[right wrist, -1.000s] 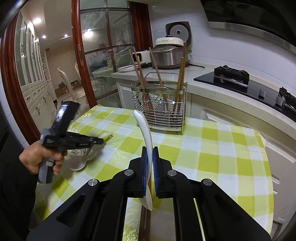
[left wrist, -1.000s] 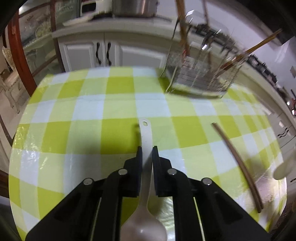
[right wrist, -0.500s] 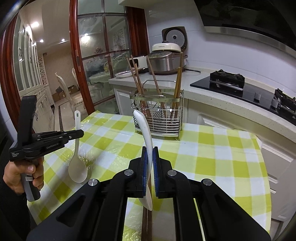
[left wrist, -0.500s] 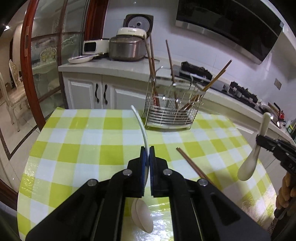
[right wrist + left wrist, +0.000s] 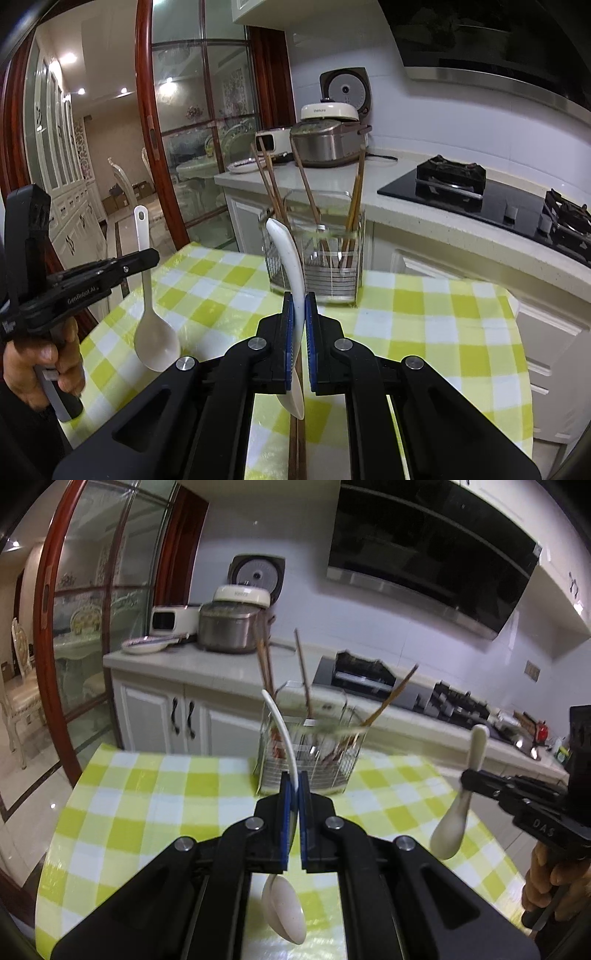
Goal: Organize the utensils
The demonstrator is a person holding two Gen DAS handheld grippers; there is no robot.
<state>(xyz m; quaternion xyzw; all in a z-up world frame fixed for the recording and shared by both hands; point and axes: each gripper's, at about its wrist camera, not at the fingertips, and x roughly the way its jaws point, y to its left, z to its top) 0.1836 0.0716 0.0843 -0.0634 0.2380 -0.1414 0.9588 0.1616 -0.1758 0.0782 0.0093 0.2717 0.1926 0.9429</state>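
A white plastic spoon (image 5: 282,904) hangs bowl-down in the left claw (image 5: 294,805), whose blue pads are clamped on its thin handle; a second ago this spoon lay flat on the checked tabletop (image 5: 147,801), and it now swings clear of the cloth with its handle tip rising in front of the wire utensil rack (image 5: 308,760). The claw's view has also tilted up from the cloth to take in the rack and the kitchen behind.

The right claw (image 5: 300,321) is likewise closed tight on a second white spoon (image 5: 290,280), gripped edge-on with the handle end pointing up towards the rack; it sits a little higher than before but is otherwise unchanged. From the right wrist view the left claw shows at the left edge, a hand (image 5: 40,365) around its grip, with its spoon dangling over the near corner of the tabletop.

The rack stands at the far edge of the tabletop, against the white base cabinets, and already carries several wooden chopsticks (image 5: 273,188) leaning out at angles. One more brown chopstick (image 5: 293,446) lies on the cloth directly under the right claw.

With both spoons lifted, the pick-up looks finished, and the likely next step is carrying them across to the rack. The leaning chopsticks could get in the way of a spoon lowered among them.
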